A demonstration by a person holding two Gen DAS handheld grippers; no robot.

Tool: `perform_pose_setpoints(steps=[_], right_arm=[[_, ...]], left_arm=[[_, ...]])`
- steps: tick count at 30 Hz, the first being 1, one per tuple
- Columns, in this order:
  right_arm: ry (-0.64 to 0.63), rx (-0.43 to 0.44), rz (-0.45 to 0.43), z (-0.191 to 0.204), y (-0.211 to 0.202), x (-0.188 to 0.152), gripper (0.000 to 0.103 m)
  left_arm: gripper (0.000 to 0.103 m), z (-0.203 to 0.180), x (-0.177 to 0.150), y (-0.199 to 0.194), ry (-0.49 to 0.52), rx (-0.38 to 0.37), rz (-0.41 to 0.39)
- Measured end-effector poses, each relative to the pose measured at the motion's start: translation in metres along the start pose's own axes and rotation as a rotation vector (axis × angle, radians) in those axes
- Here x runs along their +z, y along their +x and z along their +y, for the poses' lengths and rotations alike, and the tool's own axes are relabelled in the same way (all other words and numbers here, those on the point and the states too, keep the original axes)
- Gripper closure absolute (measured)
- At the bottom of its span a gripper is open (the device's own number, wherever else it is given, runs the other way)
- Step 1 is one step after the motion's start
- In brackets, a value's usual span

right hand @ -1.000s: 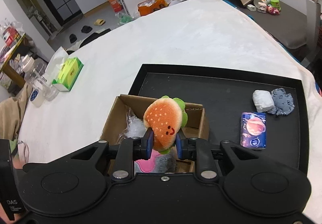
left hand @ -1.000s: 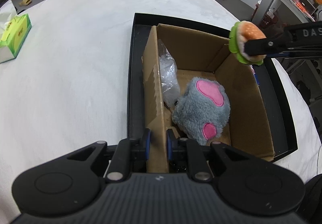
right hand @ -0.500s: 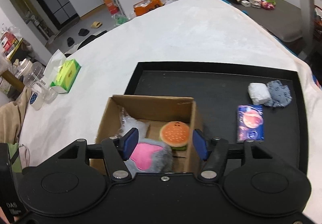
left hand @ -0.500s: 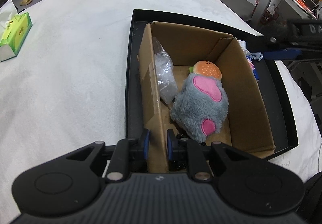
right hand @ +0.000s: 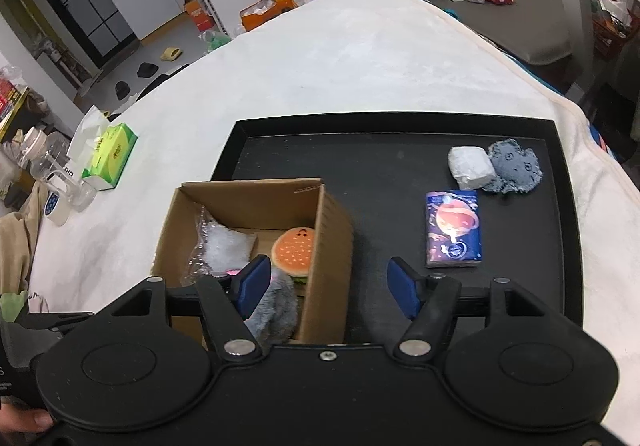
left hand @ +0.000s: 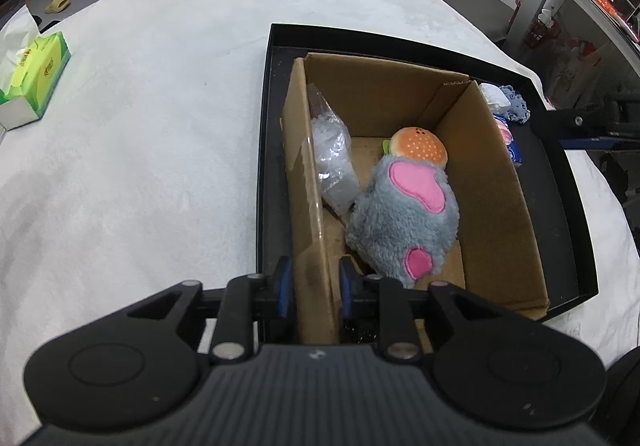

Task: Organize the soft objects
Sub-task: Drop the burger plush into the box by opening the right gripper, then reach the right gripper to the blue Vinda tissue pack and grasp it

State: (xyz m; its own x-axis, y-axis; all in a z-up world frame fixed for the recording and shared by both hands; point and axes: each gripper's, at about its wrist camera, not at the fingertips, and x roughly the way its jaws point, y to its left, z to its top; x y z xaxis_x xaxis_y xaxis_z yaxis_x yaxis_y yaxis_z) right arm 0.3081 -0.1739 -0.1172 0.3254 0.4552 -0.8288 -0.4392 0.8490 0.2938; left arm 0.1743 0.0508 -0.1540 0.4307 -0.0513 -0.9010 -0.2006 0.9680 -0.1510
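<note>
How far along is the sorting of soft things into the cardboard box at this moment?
Done: the burger plush, grey plush and clear bag lie in the cardboard box. In hand: nothing is carried; the left gripper straddles the box wall with jaws opening, and the right gripper is open and empty. Left: white bundle, grey blob and blue packet on the black tray.

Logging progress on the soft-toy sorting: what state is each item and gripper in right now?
cardboard box: open-topped, upright on black tray
burger plush: inside box
grey plush: inside box
plastic bag: inside box, against wall
tissue pack: flat on tray
left gripper: jaws opening, astride box wall
right gripper: open, empty
</note>
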Motion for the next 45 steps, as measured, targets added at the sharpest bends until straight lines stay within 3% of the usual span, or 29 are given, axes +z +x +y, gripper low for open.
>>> perform_pose_setpoints(steps=[7, 16, 26, 38, 45], right_arm=[[0.035, -0.007, -0.002, -0.021, 0.000, -0.001, 0.037], [0.071, -0.019, -0.005, -0.045, 0.008, -0.001, 0.024], [0.117, -0.056, -0.003, -0.073, 0.026, -0.005, 0.015], [0.162, -0.098, 0.010, -0.099, 0.057, -0.011, 0.011], [0.172, -0.097, 0.021, -0.107, 0.077, -0.012, 0.010]], left_arm=[[0.056, -0.009, 0.008, 0.003, 0.021, 0.007, 0.008], [0.036, -0.018, 0.018, 0.008, 0.033, 0.039, 0.019], [0.032, -0.032, 0.037, 0.017, 0.072, 0.037, 0.017], [0.031, -0.042, 0.055, 0.026, 0.114, 0.065, 0.034], [0.025, -0.047, 0.061, 0.032, 0.111, 0.079, 0.046]])
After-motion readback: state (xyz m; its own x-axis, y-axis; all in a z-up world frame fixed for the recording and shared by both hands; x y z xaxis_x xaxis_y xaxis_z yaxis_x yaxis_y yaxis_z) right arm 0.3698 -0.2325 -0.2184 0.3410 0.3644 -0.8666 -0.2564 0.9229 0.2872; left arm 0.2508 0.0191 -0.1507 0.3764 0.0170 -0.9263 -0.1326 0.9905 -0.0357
